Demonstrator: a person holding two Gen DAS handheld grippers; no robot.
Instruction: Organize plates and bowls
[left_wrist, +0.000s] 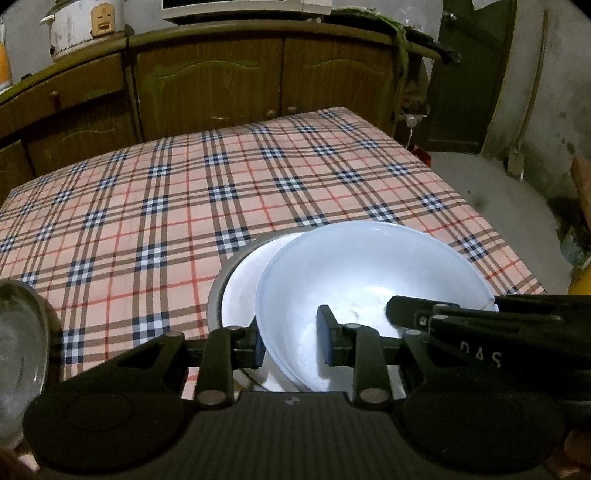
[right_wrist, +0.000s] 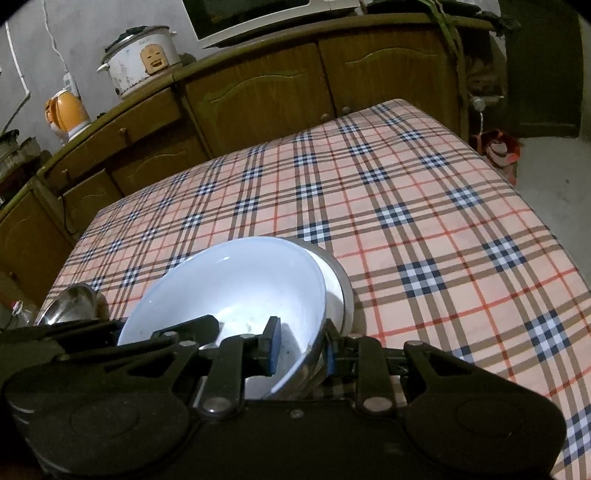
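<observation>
Both claws, left (left_wrist: 291, 345) and right (right_wrist: 301, 349), pinch opposite rims of the white bowl (left_wrist: 369, 273) — stiff, glossy, likely slippery and breakable — tilted over a metal-rimmed dish (left_wrist: 236, 288) near the table's (left_wrist: 184, 206) front edge.

A desk (left_wrist: 258, 184) under a pink plaid cloth (right_wrist: 424, 229) carries a metal-rimmed plate (left_wrist: 236, 291) near its front edge, with a shiny steel bowl (right_wrist: 70, 304) resting at its left front corner.

My left wrist camera looks down along its fingers, close over the white bowl (left_wrist: 369, 280); my right does likewise from the opposite rim, sharing the bowl and the plaid tablecloth (right_wrist: 424, 206).
</observation>
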